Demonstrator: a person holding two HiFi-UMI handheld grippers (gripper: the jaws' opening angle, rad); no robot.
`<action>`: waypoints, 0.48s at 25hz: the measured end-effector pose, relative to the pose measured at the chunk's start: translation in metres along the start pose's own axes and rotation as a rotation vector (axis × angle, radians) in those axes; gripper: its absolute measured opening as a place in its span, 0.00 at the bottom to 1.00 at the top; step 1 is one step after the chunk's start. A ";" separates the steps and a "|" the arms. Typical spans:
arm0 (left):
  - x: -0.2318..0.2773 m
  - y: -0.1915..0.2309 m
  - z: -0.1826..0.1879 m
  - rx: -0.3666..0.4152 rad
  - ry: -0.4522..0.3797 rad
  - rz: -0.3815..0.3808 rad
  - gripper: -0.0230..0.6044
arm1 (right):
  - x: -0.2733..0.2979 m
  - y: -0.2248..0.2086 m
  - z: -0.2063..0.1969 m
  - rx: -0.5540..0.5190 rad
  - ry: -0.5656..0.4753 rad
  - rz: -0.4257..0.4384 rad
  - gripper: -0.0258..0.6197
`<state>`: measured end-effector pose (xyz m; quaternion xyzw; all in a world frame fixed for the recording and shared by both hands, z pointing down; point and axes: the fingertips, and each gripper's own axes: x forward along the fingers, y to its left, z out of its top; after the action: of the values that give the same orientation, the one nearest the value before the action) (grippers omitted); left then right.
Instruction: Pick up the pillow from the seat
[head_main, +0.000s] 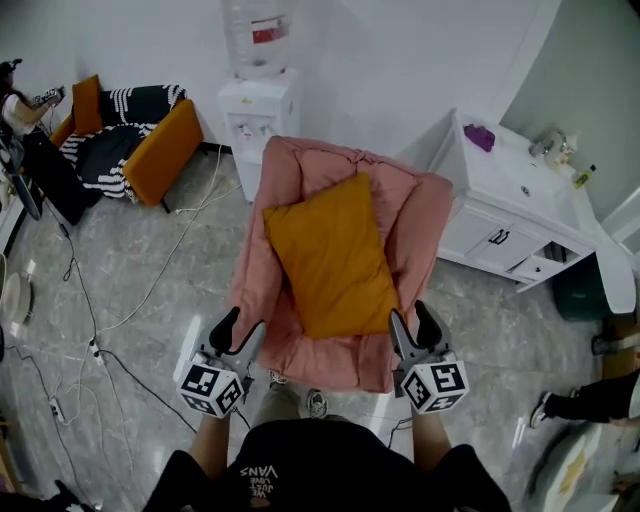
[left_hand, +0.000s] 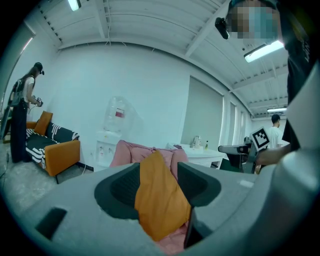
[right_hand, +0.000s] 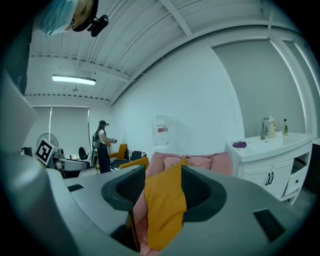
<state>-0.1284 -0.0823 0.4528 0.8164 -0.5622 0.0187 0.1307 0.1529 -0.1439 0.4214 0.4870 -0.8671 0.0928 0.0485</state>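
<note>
Around the chair: water dispenser (head_main: 258, 108) behind it, white sink cabinet (head_main: 478, 205) to the right, orange sofa (head_main: 162, 150) far left w/ a striped blanket. Cables (head_main: 150, 290) trail over the floor on the left.

Nothing sits btwn me and the pillow (head_main: 333, 258) — it lies on the pink armchair (head_main: 292, 172), top end propped on the backrest, lower end near the seat's front. Long axis runs back-to-front, skewed a bit, one corner uppermost.

Left gripper (head_main: 240, 328) and right gripper (head_main: 412, 318) hover at the front edge, either side of the pillow's lower end — fingers on both spread apart, gripping nothing.

Floor (head_main: 130, 400) is grey marbled tile; walls and ceiling white.
</note>
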 end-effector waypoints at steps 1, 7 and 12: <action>0.008 0.004 0.001 0.000 0.005 -0.013 0.40 | 0.005 -0.002 0.001 0.002 0.003 -0.013 0.37; 0.060 0.034 0.015 0.006 0.020 -0.077 0.40 | 0.042 -0.017 0.007 0.011 0.010 -0.083 0.37; 0.097 0.059 0.011 0.005 0.055 -0.105 0.40 | 0.075 -0.025 0.003 0.015 0.034 -0.116 0.37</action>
<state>-0.1487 -0.1929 0.4705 0.8443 -0.5147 0.0354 0.1448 0.1352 -0.2194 0.4343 0.5351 -0.8358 0.1046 0.0646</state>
